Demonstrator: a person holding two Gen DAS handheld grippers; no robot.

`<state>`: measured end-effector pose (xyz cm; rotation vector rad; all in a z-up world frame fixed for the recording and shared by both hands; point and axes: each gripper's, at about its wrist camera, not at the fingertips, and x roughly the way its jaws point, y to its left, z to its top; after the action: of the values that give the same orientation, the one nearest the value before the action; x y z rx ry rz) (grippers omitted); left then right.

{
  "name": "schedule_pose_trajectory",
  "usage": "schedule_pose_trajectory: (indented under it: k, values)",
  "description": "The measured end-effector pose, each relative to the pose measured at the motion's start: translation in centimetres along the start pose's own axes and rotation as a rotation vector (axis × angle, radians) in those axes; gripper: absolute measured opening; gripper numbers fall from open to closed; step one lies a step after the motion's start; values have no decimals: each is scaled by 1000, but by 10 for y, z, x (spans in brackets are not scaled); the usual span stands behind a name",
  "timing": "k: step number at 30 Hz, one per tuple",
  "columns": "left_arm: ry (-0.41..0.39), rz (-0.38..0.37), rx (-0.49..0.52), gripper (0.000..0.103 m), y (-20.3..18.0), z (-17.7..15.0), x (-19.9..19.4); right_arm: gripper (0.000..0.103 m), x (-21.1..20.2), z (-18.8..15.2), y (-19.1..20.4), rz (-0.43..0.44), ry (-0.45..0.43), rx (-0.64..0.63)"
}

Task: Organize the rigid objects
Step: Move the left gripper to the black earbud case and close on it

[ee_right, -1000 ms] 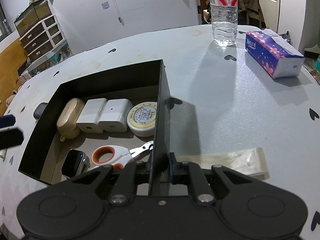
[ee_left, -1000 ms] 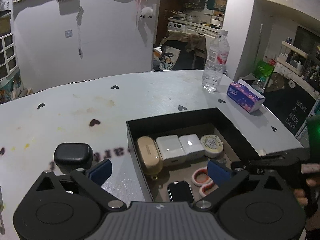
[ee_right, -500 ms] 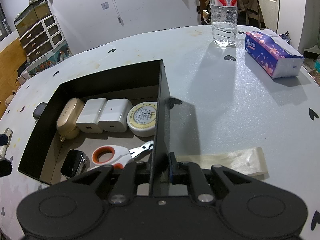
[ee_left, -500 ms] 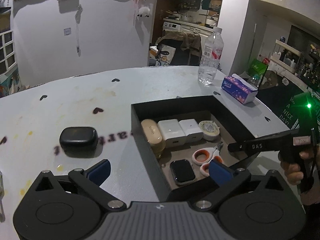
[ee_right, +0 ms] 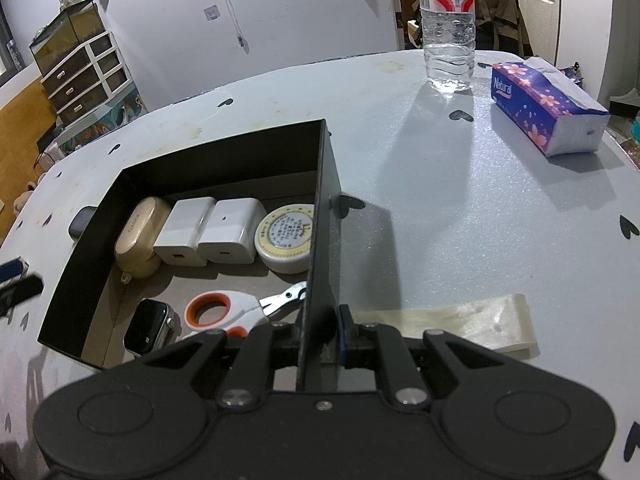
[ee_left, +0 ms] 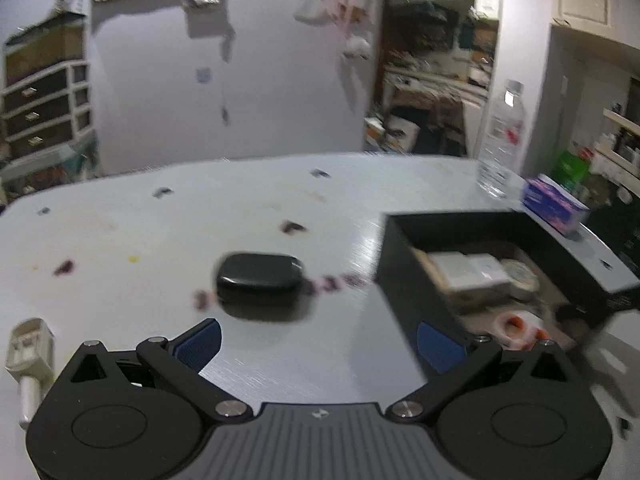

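A black earbud case point(ee_left: 258, 278) lies on the white table, just ahead of my left gripper point(ee_left: 318, 346), which is open and empty. My right gripper point(ee_right: 325, 330) is shut on the near right wall of the black box point(ee_right: 326, 216). Inside the box lie a beige case point(ee_right: 138, 236), two white chargers point(ee_right: 206, 230), a round tin point(ee_right: 286, 238), orange-handled scissors point(ee_right: 224, 308) and a smartwatch point(ee_right: 148, 326). The black case shows in the right wrist view as a dark corner point(ee_right: 80, 222) behind the box's left wall.
A water bottle point(ee_right: 448, 24) and a purple tissue pack point(ee_right: 548, 108) stand at the far right of the table. A strip of tape point(ee_right: 452, 324) lies right of the box. A small beige plug-like part point(ee_left: 28, 354) lies near the left gripper.
My left gripper has swung left, away from over the box, and lowered; the black case now lies centred ahead of its open fingers. The right gripper and box have not moved.
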<state>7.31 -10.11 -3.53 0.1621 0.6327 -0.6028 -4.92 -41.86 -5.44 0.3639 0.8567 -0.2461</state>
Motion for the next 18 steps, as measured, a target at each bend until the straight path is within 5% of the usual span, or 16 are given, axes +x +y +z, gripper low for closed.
schedule_pose_trajectory:
  k: [10, 18]
  values:
    - [50, 28, -55, 101, 30, 9, 59, 13, 1, 0, 2, -5, 0, -1]
    - [-14, 81, 58, 98, 25, 29, 89, 13, 1, 0, 1, -3, 0, 6]
